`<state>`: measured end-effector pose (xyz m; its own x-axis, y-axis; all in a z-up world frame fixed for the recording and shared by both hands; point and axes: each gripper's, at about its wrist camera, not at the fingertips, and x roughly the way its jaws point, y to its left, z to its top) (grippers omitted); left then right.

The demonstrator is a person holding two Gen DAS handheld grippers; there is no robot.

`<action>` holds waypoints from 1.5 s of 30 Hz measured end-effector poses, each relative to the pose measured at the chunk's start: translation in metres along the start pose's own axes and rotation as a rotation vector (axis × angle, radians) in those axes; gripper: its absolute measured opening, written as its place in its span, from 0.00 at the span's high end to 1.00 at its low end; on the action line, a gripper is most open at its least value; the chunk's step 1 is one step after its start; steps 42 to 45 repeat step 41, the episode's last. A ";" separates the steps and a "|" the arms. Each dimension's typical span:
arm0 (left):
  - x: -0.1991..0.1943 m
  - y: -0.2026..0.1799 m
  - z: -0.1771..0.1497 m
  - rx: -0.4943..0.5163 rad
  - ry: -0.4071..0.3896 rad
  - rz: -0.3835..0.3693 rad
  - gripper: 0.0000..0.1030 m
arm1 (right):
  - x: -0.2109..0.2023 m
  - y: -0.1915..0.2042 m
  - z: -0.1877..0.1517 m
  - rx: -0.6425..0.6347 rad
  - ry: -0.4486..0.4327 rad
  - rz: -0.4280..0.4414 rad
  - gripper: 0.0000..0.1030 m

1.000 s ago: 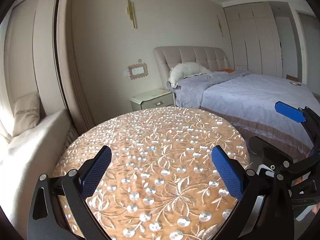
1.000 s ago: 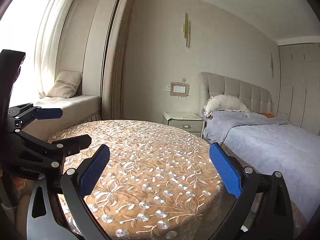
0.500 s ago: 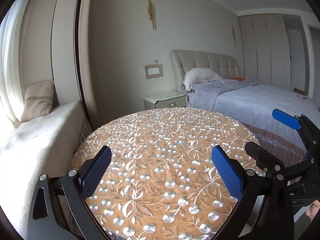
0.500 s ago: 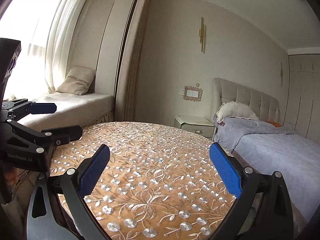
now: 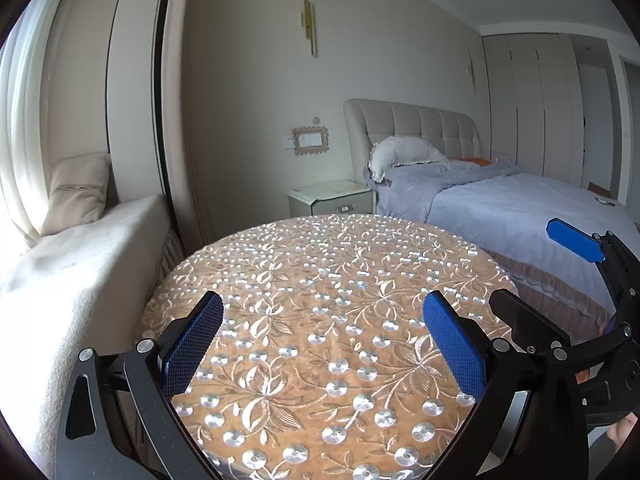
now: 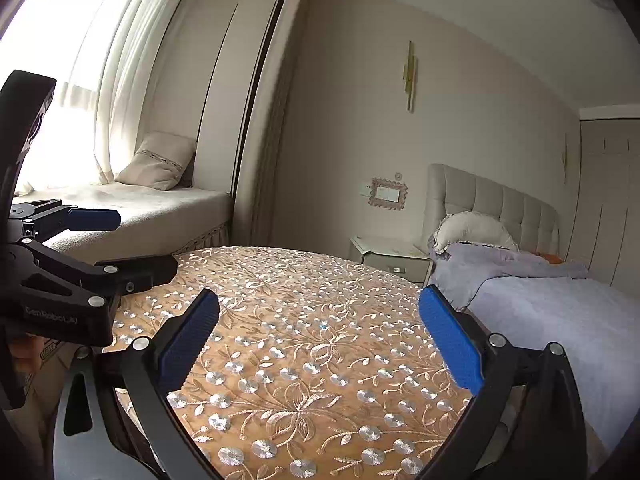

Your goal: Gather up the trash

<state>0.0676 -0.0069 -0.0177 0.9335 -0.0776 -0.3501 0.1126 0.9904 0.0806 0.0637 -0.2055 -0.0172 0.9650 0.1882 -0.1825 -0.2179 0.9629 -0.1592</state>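
Observation:
My left gripper (image 5: 324,340) is open and empty, held over a round table (image 5: 320,264) covered with an orange embroidered cloth. My right gripper (image 6: 320,340) is open and empty over the same table (image 6: 300,296). The right gripper also shows at the right edge of the left wrist view (image 5: 560,276), and the left gripper at the left edge of the right wrist view (image 6: 120,240). I see no trash on the cloth in either view, only a tiny blue speck (image 6: 323,325) near its middle.
A window seat (image 5: 72,264) with a beige cushion (image 5: 76,192) stands left of the table. A nightstand (image 5: 332,198) and a bed (image 5: 520,208) with a grey-blue cover stand behind and to the right. Wardrobes (image 5: 536,104) line the far wall.
Both views have swung so the window seat and curtain show more on the left. Both grippers stay open and empty over the table.

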 end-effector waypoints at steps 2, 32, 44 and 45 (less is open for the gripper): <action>-0.001 0.000 0.001 0.002 -0.002 0.003 0.05 | -0.001 0.001 0.000 -0.006 -0.003 -0.003 0.04; -0.008 -0.003 0.001 0.013 -0.028 0.000 0.05 | -0.001 0.006 0.002 -0.007 -0.009 0.007 0.04; -0.010 -0.003 0.002 0.021 -0.038 0.007 0.05 | -0.002 0.004 0.001 0.002 -0.008 0.005 0.04; -0.010 -0.003 0.002 0.021 -0.038 0.007 0.05 | -0.002 0.004 0.001 0.002 -0.008 0.005 0.04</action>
